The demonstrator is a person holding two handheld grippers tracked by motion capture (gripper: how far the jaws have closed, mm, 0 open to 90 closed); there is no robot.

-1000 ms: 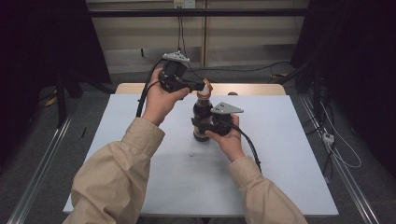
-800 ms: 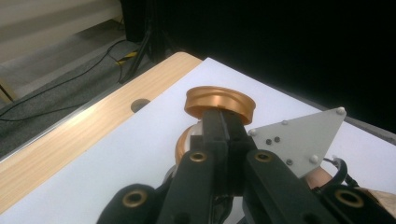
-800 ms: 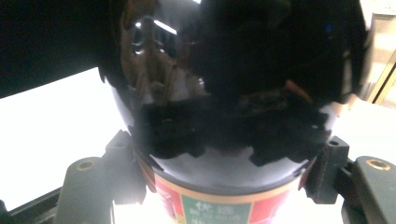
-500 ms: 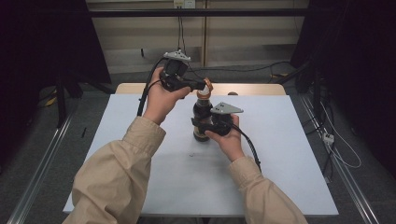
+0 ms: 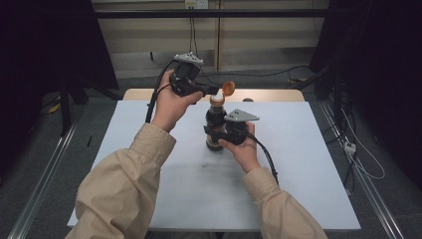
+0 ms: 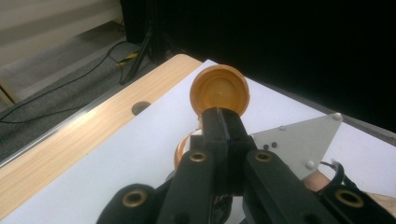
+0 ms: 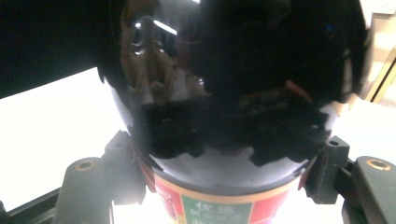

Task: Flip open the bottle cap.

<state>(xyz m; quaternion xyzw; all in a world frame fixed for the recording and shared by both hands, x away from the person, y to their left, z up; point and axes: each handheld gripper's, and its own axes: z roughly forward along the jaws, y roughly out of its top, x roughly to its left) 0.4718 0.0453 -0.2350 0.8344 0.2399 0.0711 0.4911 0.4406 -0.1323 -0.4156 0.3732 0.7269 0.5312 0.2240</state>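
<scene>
In the high view, at centre frame, we clamp the dark bottle (image 5: 215,124) upright on the white table (image 5: 298,164) with our right gripper (image 5: 219,133), while our left gripper (image 5: 215,92) pinches the orange cap (image 5: 228,89) just above its neck. In the left gripper view our jaws pinch the cap's (image 6: 219,91) rim at upper centre. In the right gripper view our jaws press both sides of the bottle (image 7: 224,93), mid-frame.

Obstacle: bottle (image 5: 215,127) mid-table (image 5: 149,189) (upright), held by right gripper (image 5: 219,133).
Free: table left and right of bottle.
</scene>
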